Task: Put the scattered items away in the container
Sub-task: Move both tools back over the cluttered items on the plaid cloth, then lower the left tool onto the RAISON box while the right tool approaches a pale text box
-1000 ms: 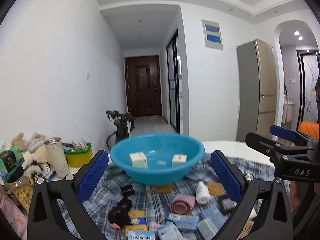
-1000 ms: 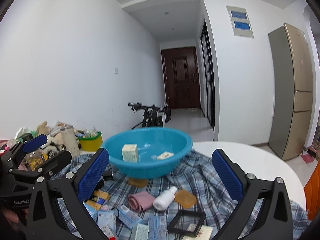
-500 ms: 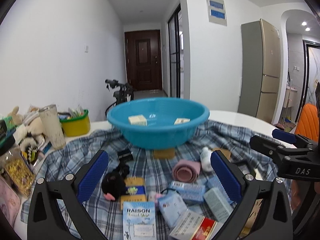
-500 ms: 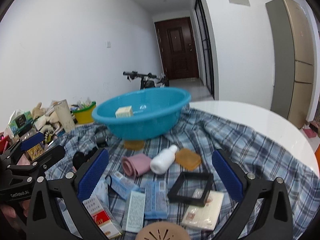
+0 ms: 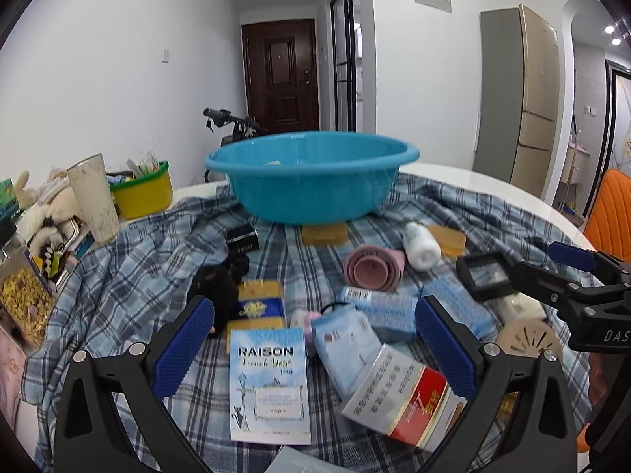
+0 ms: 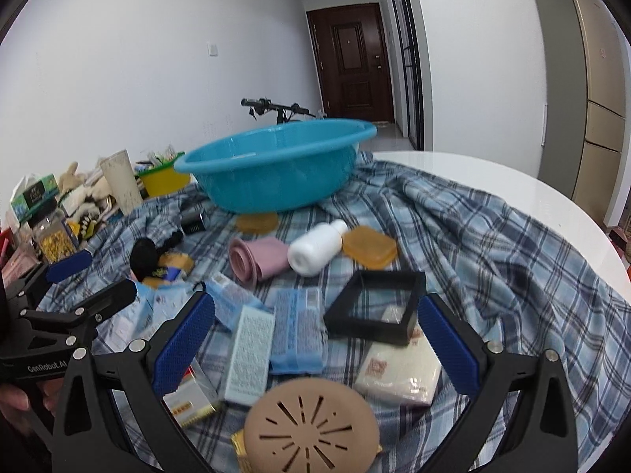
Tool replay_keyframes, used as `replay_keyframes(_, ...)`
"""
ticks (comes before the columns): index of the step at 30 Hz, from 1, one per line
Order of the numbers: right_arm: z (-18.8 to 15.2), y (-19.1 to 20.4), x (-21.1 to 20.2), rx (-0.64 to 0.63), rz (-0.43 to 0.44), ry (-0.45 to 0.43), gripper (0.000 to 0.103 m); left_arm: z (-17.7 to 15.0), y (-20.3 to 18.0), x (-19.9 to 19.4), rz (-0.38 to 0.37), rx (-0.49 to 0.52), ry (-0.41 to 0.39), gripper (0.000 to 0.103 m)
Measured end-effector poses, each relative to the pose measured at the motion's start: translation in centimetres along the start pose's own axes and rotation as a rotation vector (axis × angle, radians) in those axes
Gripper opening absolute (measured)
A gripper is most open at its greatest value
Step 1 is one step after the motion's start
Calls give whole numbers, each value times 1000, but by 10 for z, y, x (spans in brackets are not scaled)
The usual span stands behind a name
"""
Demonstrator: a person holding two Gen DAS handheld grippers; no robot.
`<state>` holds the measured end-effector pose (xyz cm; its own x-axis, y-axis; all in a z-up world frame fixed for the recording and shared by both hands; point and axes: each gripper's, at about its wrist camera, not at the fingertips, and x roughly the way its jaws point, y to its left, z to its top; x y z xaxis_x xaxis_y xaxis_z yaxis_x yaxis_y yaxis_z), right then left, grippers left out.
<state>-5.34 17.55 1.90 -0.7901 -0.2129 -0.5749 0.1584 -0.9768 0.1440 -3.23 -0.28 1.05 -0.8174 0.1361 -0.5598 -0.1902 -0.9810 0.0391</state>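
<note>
Both the left gripper (image 5: 311, 339) and right gripper (image 6: 315, 335) hang wide open and empty over a plaid cloth (image 6: 493, 236) strewn with boxes, while the blue basin (image 5: 311, 181) beyond appears nearly unfilled; most tidying seems left

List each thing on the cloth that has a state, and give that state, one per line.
Left claw: open, holding nothing.
Right claw: open, holding nothing.
Blue basin: upright on the cloth.
White bottle: lying on its side, cap on.
Pink roll: rolled up, lying on its side.
Black frame: propped at a tilt on a white packet.
RAISON box: lying flat.
</note>
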Motion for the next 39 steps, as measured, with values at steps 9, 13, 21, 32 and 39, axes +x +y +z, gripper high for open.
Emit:
replay_keyframes(9, -8, -9, 13, 28, -9, 48, 103, -15, 4, 14, 8, -20, 62, 103)
replay_keyframes(13, -9, -8, 14, 23, -6, 51, 103, -22, 6, 22, 7, -32, 98, 103)
replay_keyframes(21, -9, -9, 15, 25, -4, 56, 103, -27, 9, 28, 15, -46, 123, 103)
replay_keyframes(32, -8, -10, 15, 38, -4, 55, 103, -21, 23, 28, 27, -76, 115, 103)
replay_keyframes(39, -6, -9, 18, 50, 13, 55, 103, -27, 44, 31, 5, -116, 155, 103)
